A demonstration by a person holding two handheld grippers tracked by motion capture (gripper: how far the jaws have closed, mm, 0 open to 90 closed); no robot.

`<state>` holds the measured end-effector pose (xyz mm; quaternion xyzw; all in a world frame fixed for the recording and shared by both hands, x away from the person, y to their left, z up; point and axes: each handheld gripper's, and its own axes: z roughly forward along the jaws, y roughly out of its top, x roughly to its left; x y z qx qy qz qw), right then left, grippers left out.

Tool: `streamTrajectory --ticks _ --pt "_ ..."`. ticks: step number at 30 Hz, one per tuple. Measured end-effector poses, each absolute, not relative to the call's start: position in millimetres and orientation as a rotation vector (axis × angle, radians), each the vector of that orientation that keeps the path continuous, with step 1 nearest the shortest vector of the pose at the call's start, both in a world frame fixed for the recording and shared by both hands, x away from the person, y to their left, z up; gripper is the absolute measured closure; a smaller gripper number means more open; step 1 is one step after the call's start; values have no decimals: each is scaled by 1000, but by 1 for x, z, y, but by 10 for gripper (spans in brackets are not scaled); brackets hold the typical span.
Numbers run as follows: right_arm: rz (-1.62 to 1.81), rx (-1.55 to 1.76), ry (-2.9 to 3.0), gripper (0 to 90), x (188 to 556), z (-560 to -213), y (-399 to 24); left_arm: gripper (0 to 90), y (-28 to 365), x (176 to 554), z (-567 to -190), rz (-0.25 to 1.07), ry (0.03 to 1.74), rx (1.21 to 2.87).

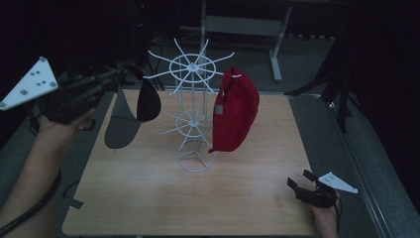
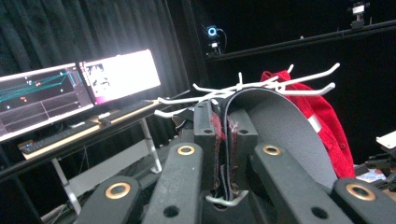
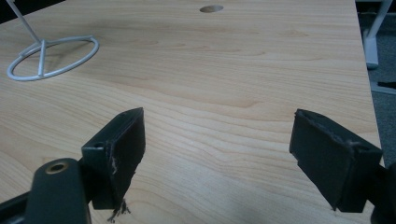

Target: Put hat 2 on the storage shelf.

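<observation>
A white wire rack stands mid-table, its hooks fanning out from a top hub. A red cap hangs on its right side and shows behind the hooks. My left gripper is raised at the left of the rack, shut on the grey brim of a black-and-grey cap. The cap dangles in the air beside the upper left hooks. My right gripper rests low at the table's front right corner, open, with bare wood between its fingers.
The wooden table has a small hole in its top beyond the rack's base ring. Two lit monitors sit on a desk off to one side. A grey metal frame stands behind the table.
</observation>
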<state>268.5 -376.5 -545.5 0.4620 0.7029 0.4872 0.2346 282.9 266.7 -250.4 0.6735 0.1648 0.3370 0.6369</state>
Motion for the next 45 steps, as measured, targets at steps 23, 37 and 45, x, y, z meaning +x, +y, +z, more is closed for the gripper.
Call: streamTrajectory --ticks 23,37,45 --pt "1334 1278 1927 182 269 -545 -378 861 233 283 -258 700 314 1578" --pt "1326 1280 1928 182 269 -547 -378 857 230 286 -277 662 330 1637" --pt "1333 1283 1923 182 269 -546 -378 853 229 286 -283 653 341 1624"
